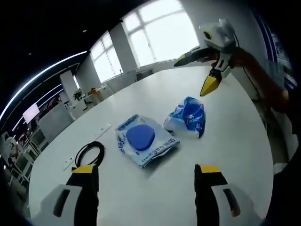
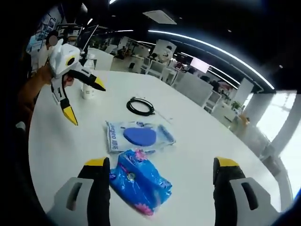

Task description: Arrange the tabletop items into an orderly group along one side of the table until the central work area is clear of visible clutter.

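Both my left tool (image 1: 146,181) and my right tool (image 2: 160,176) hang wide open and empty above the white counter (image 1: 235,150), where the flat packet with the blue disc (image 1: 146,139), the crumpled blue bag (image 1: 188,117) just beside it, and the black cable coil (image 1: 89,153) lie.

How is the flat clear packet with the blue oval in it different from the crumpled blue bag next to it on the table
The flat packet lies smooth and spread out; the crumpled blue bag is bunched and puffy. The flat packet is mostly clear with one solid blue oval pad inside; the crumpled blue bag is blue nearly all over, with pink spots. The crumpled blue bag sits between the right tongs, which are open; the flat packet lies farther off. Both are plastic, untouched, on the white table.
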Tool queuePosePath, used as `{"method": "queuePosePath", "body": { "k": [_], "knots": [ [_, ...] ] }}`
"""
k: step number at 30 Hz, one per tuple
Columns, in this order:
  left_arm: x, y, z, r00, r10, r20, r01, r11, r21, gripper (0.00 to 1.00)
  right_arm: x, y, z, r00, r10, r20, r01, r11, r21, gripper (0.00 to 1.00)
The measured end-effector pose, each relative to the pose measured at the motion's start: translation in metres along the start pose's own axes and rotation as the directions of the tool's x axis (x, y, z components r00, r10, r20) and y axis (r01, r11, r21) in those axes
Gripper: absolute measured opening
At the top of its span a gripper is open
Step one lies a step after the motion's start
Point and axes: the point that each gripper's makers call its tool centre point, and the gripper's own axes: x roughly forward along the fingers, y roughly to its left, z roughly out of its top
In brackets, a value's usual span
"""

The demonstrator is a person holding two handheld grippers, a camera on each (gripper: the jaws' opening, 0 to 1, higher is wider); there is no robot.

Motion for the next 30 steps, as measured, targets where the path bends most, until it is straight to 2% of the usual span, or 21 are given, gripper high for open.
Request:
{"method": "queuePosePath", "body": {
  "k": [4, 10, 15, 18, 30],
  "knots": [
    [0.008, 0.001, 0.002, 1.000, -0.005, -0.001, 0.005, 1.000, -0.005, 0.81, 0.008, -0.007, 0.002, 1.000, -0.014, -0.013, 0.013, 0.999, -0.036, 0.86],
    [0.014, -0.012, 0.009, 1.000, -0.019, 0.007, 0.019, 1.000, -0.013, 0.80, 0.019, -0.008, 0.001, 0.999, 0.009, -0.034, -0.010, 0.999, -0.047, 0.85],
    [0.017, -0.013, 0.013, 1.000, -0.018, 0.012, 0.018, 1.000, -0.004, 0.78, 0.024, -0.009, 0.002, 0.999, 0.015, -0.030, -0.016, 0.999, -0.049, 0.83],
    [0.019, -0.014, 0.010, 1.000, -0.007, -0.006, 0.007, 1.000, 0.026, 0.78, 0.024, -0.010, 0.002, 1.000, 0.010, -0.022, -0.011, 0.999, -0.052, 0.82],
    [0.020, -0.011, 0.005, 1.000, 0.001, 0.004, -0.001, 1.000, 0.008, 0.76, 0.037, -0.024, 0.002, 0.999, 0.003, -0.044, -0.005, 0.999, -0.040, 0.78]
  ]
}}
